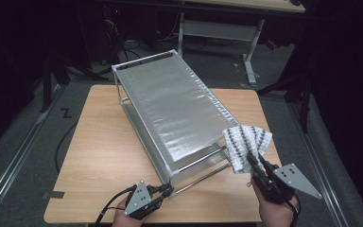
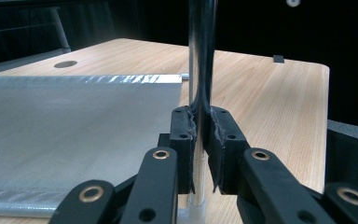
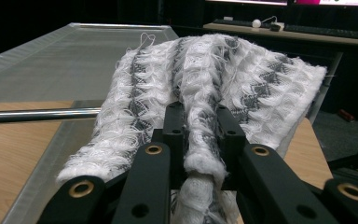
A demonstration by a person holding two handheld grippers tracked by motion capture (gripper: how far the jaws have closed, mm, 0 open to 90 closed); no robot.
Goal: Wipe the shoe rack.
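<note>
High view: rack point(image 1: 170, 101) on the desk point(image 1: 99, 156), cloth point(image 1: 246, 144) at lower right.
Left tongs point(image 1: 167, 190) clench the rack's near corner post point(image 2: 200, 70); right tongs point(image 1: 253, 161) clench the knitted cloth, draped beside the rack's end.

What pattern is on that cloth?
The cloth is fluffy white with grey zigzag stripes, clearest in the right gripper view.

Dark lab, desks point(image 1: 246, 4), floor cables point(image 1: 137, 45)

You see a brightly lit table point(image 1: 99, 156) against a dark, murky room; glare streaks the silver shelf point(image 1: 170, 104); near jaws blur.
</note>
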